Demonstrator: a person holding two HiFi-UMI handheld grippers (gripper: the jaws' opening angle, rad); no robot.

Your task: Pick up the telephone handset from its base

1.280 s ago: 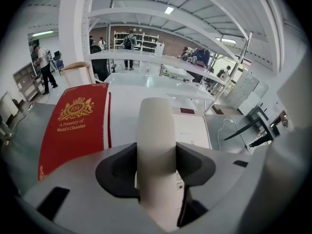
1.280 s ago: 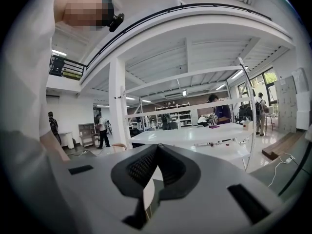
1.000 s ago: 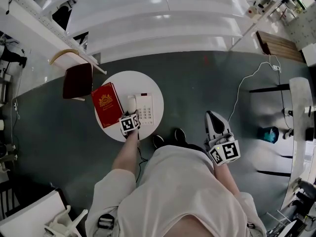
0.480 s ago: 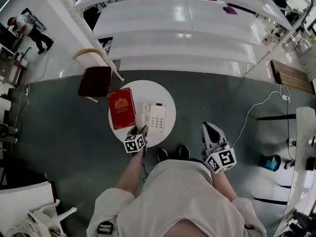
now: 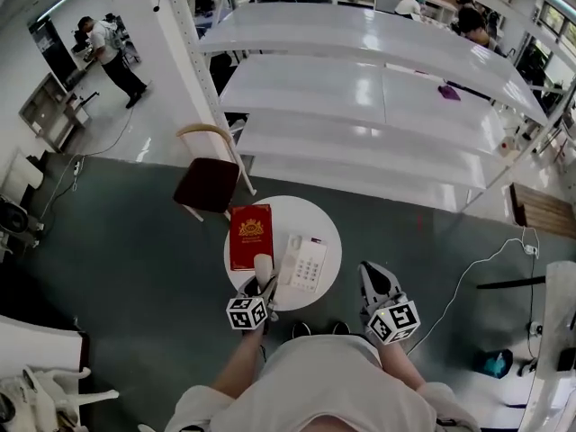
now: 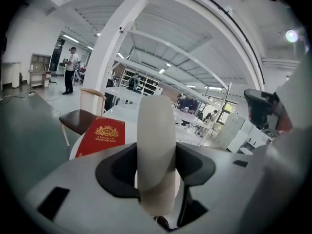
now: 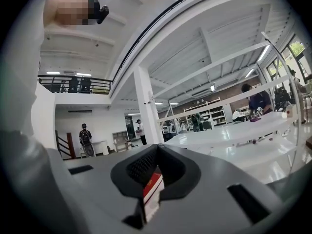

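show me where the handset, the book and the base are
handset [image 6: 156, 140], left gripper view, middle of its body
book [image 5: 251, 237], head view, centre of its cover
base [image 5: 309, 265], head view, its keypad

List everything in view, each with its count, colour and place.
round table: one, white, centre of the head view
telephone base: one, white, on the round table's right half
handset: one, white, off the telephone base, in the left gripper
book: one, red, flat on the round table, left of the telephone base
chair: one, dark red seat, beside the round table's far left
long tables: several, white, beyond the round table
purple object: one, on a long table at right
people: several, far side of the room
left gripper: one, shut on the handset
right gripper: one, shut, empty, right of the round table
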